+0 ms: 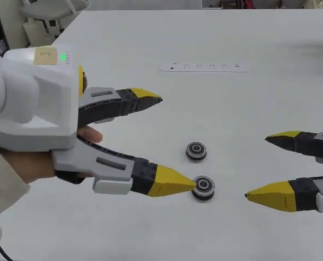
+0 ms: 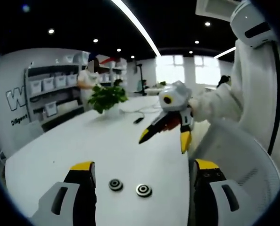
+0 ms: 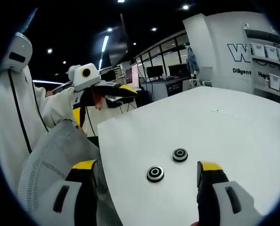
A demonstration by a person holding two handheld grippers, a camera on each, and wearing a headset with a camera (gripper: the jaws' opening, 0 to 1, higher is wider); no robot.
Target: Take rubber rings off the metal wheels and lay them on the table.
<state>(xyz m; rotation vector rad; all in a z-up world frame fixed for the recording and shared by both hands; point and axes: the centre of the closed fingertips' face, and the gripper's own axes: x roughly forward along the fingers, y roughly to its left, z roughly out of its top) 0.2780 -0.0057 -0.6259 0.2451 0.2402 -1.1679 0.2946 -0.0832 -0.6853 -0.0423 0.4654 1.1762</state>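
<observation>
The main risk is that the wheels are small and loose on the smooth white table. If a single jaw tip pushes one, it will probably skid or roll away rather than give up its ring. The near wheel sits right at the tip of the left gripper's lower jaw in the head view. Whether they touch cannot be told, but a careless closing there could knock the wheel into the far wheel just beside it. Each rubber ring appears to be a thin dark band seated on its wheel, so a jaw could slip off the edge. A ring peeled free under tension might also snap loose. One gripper probably has to pin the wheel while the other peels.

Both grippers have their jaws spread wide and hold nothing. The left gripper reaches in from the left, roughly level, with its jaws one above the other. The right gripper comes in from the opposite side, well apart from the wheels, with its tips pointing back at them. In the left gripper view, both wheels lie between that gripper's own jaws.
</observation>
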